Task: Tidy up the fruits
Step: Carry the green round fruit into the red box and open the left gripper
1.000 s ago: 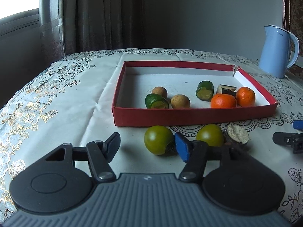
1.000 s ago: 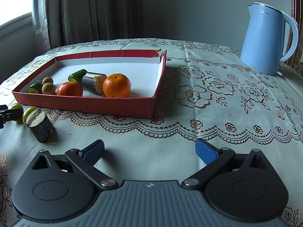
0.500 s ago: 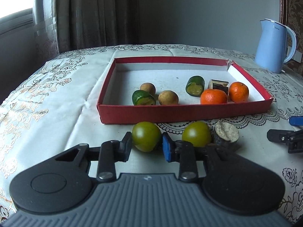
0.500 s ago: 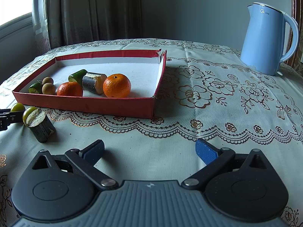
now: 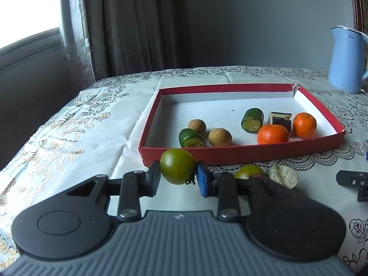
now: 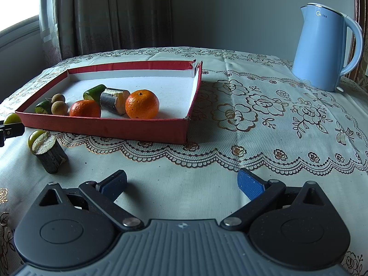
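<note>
My left gripper (image 5: pixel 178 178) is shut on a round green fruit (image 5: pixel 177 166) and holds it above the cloth, just in front of the red box (image 5: pixel 241 155). The box holds two oranges (image 5: pixel 272 134), two brown round fruits (image 5: pixel 219 137), two green cut pieces (image 5: pixel 191 138) and a dark cut piece (image 5: pixel 280 119). A second green fruit (image 5: pixel 248 172) and a dark stub with a pale cut face (image 5: pixel 283 176) lie on the cloth before the box. My right gripper (image 6: pixel 181 185) is open and empty over the cloth, right of the stub (image 6: pixel 48 153).
A light blue kettle (image 6: pixel 322 46) stands at the back right of the table. Curtains and a window are behind the table. The table edge drops off at the left. The right gripper's fingers (image 5: pixel 352 181) show at the right edge of the left wrist view.
My left gripper closed on the green fruit and lifted it off the cloth toward the box. The right gripper has stayed still and open.
</note>
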Demonstrator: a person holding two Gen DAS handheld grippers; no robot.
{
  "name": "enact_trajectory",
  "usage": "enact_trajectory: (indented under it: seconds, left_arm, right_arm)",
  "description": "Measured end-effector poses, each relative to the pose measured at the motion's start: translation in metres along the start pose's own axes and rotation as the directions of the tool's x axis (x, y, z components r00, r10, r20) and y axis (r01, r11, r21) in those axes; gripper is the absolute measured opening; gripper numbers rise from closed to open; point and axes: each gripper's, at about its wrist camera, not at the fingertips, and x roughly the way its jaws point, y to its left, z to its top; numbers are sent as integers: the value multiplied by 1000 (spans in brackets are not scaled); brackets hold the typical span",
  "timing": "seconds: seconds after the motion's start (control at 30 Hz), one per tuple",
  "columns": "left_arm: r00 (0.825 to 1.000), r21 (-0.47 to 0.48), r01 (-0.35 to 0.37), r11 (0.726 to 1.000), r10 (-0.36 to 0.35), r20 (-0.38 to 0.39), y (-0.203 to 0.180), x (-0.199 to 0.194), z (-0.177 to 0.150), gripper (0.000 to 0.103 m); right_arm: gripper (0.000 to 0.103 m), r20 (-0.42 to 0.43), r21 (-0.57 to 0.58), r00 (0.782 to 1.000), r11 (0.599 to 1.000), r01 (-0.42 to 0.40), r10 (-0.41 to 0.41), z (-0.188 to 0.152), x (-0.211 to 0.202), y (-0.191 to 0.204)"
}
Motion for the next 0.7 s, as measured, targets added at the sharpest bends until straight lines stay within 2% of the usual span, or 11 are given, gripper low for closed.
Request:
enact_trajectory:
  seconds: [0.3,0.7]
  left_arm:
    - [998,-19,-61,998,61,5,5,5,9,30]
    - [995,-17,-100,995,101,24,7,10,23,30]
  right_arm:
    - [103,0,0,1000,1000,0,0,0,0,0]
    - [103,1,1,1000,1000,-1,1,0,0,0]
